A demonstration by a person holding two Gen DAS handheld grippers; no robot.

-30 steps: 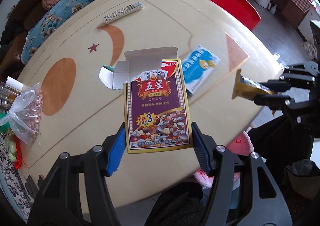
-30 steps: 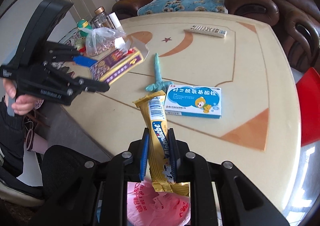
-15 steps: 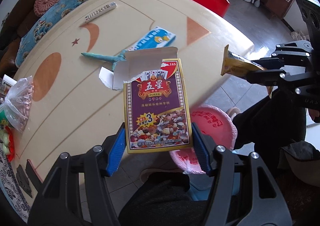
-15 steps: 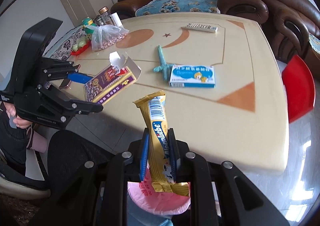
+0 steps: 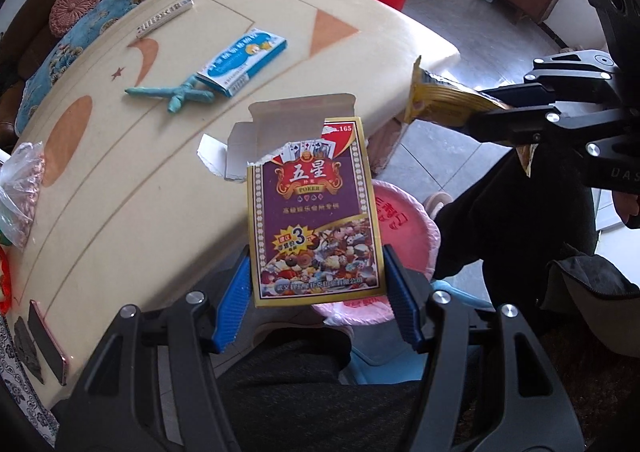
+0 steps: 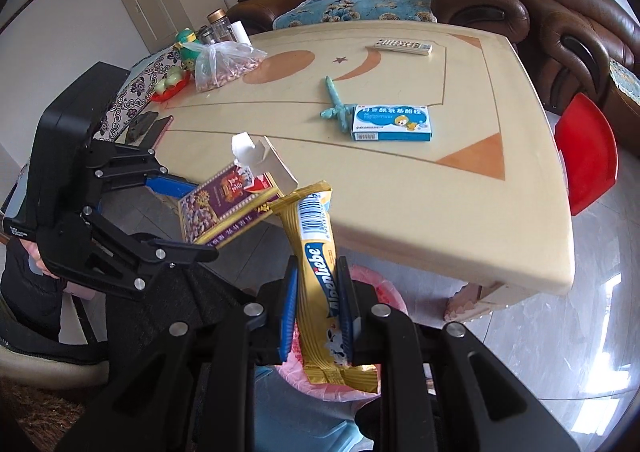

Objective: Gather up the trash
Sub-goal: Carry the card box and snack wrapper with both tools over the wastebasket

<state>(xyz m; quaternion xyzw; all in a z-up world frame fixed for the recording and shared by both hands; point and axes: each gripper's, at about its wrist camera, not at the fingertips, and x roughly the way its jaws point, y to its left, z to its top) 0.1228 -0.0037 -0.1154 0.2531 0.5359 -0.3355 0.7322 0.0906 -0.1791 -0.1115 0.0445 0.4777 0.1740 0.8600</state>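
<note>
Both grippers clamp trash: left gripper card box, right gripper wrapper.

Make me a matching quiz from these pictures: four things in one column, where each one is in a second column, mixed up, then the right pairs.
Things:
1. card box
2. gold wrapper
3. blue box
4. remote

Places:
A. on the table, touching the twisted teal paper
B. held in the left gripper
C. on the table's far side, near the sofa
D. held in the right gripper, above the pink bin

Pairs: 1-B, 2-D, 3-A, 4-C
</note>
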